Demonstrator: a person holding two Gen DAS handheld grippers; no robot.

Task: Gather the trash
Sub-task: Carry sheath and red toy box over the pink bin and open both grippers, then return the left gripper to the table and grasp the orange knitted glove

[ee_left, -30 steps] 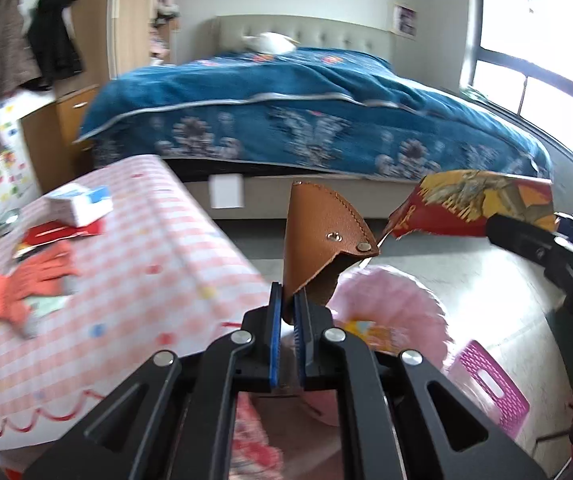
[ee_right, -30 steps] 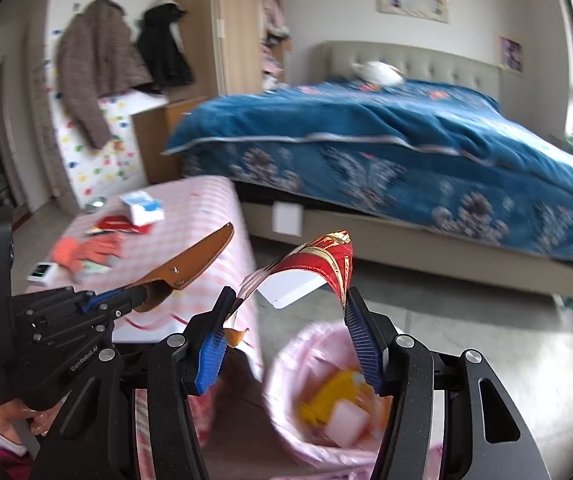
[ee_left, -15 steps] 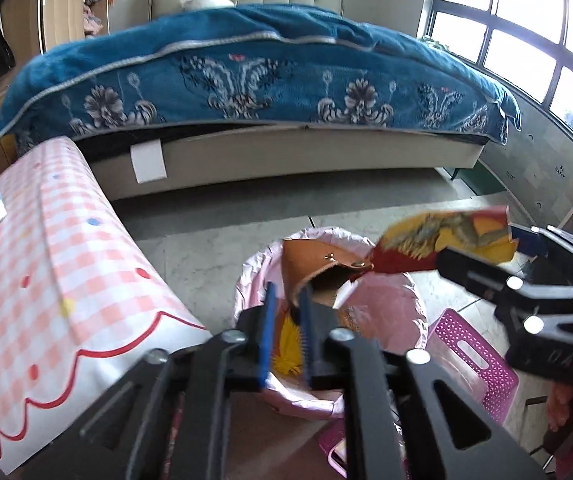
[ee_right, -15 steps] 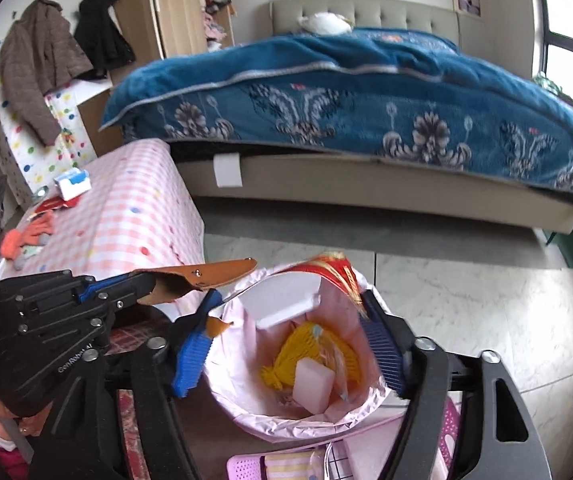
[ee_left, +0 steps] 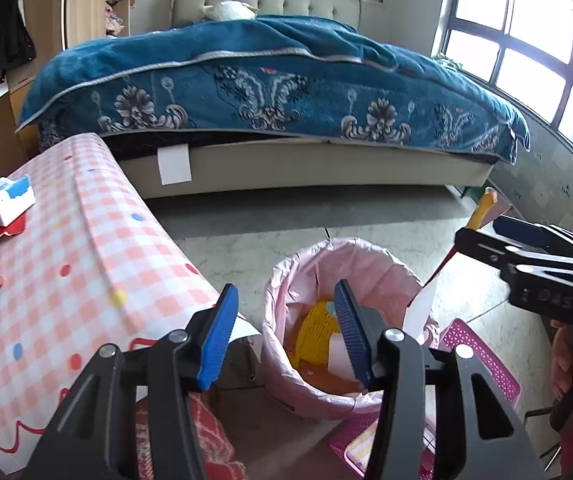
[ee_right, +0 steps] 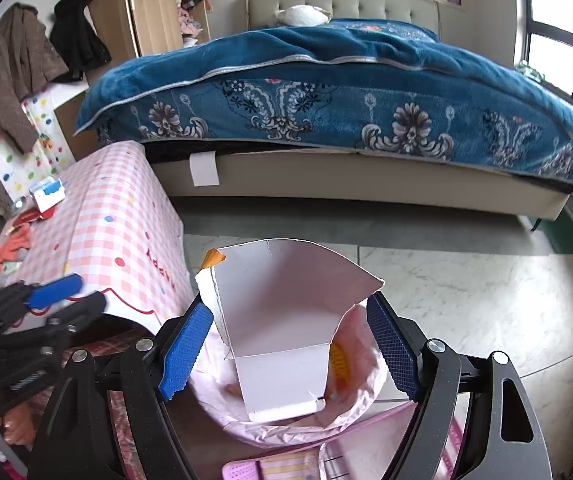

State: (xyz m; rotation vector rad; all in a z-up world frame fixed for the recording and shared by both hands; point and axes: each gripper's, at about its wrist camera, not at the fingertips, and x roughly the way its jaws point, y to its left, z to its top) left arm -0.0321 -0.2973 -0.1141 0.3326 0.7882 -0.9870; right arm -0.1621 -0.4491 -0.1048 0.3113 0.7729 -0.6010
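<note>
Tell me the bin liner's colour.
Pink; the bin liner shows best in the left wrist view.

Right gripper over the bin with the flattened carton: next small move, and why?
Probably lift the right gripper straight up and clear. Its jaws have just been opening and stand wide; the flattened carton sits between them with its lower end already inside the pink-lined bin, though whether a pad still touches it is unclear. The left gripper is open with nothing between its jaws.

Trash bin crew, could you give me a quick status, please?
Left gripper open, empty, just opened. Right gripper open around flattened carton, which is dropping into pink-lined bin. Nothing blocking.
</note>
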